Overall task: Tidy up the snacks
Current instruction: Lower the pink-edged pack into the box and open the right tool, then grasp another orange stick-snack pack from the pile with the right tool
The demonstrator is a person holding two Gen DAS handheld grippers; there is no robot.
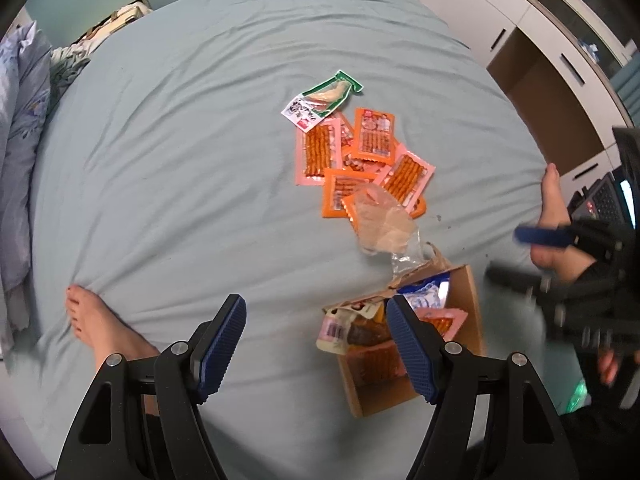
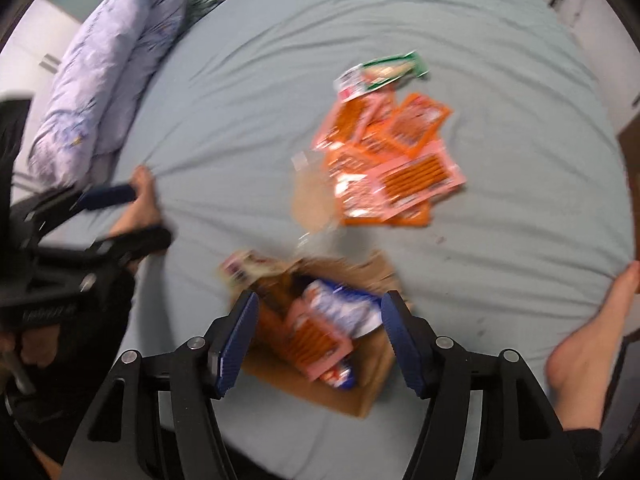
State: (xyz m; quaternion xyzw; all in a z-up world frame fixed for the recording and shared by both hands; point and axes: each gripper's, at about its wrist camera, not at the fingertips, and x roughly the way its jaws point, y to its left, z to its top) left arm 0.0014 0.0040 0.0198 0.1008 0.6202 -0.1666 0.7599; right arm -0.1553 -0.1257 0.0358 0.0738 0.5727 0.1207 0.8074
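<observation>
A pile of orange and pink snack packets (image 1: 360, 160) lies on the pale blue bed sheet (image 1: 180, 140), with a green packet (image 1: 324, 96) at its far end and a clear plastic bag (image 1: 384, 224) at its near end. The pile also shows, blurred, in the right wrist view (image 2: 388, 160). A cardboard box (image 1: 468, 312) holding several packets sits near me; in the right wrist view the box (image 2: 356, 396) lies between my fingers. My left gripper (image 1: 316, 344) is open and empty above the sheet, left of the box. My right gripper (image 2: 318, 340) is open and empty over the box.
A rolled lilac quilt (image 2: 104, 80) lies along the bed's left edge. White cabinets (image 1: 520, 20) stand at the right. The person's bare feet rest on the sheet, the left foot (image 1: 100, 332) and the right foot (image 1: 552, 200) either side of the box.
</observation>
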